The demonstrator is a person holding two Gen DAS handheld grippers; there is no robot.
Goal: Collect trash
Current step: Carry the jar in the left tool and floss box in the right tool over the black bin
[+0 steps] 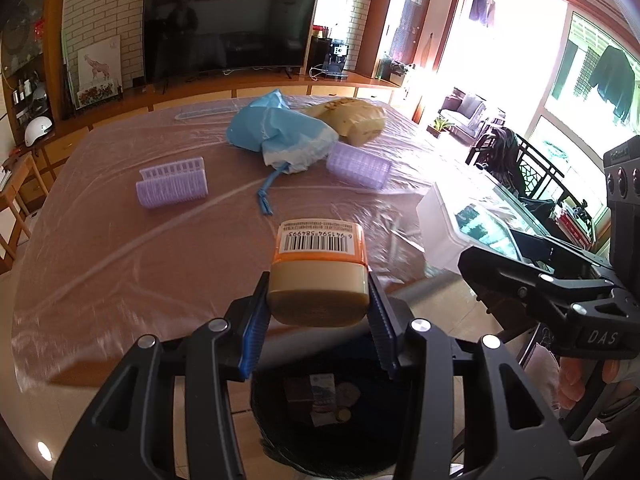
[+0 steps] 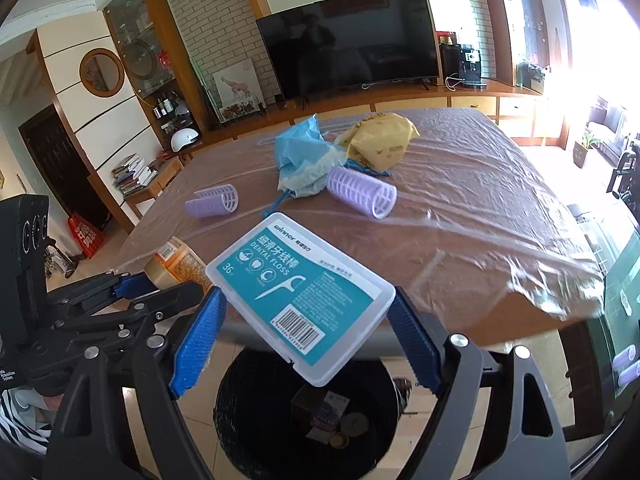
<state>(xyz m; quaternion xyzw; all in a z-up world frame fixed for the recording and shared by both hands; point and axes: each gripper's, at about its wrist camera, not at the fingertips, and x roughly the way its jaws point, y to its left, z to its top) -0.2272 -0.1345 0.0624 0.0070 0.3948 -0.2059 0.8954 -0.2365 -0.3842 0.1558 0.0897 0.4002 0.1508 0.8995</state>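
A: What lies around the left gripper [image 1: 318,300]?
B: Ahead of it, the table [image 1: 120,240] under clear plastic sheeting. Farther ahead are a crumpled blue bag [image 1: 276,132] and a tan paper bag [image 1: 352,118] touching each other, with one lilac hair roller [image 1: 172,188] ahead to its left and another [image 1: 358,168] just beside the blue bag. To its right is the right gripper [image 1: 520,276], with a white box [image 1: 460,224] beyond it. Nothing stands between either gripper and the bin below.

A: And the bin?
B: A black-lined trash bin [image 2: 304,412] sits on the floor directly beneath both grippers, at the near table edge. Inside are a small carton [image 2: 328,412] and a couple of round lids; finer detail I cannot tell.

A: What is each gripper doing?
B: The left one is closed narrowly on a small jar [image 1: 320,276], blue pads pressed to both sides. The jar has an orange body with a barcode label and a cream cap facing the camera. It hangs over the bin, off the table. The right gripper [image 2: 306,340] is spread wide, its pads against the ends of a dental floss box [image 2: 300,296].

A: How does that box look?
B: Flat, clear plastic, with a teal label showing "DENTAL FLOSS", a floss pick drawing and a barcode. It is tilted, near corner dipping over the bin. To its left is the left gripper [image 2: 132,284] with the jar.
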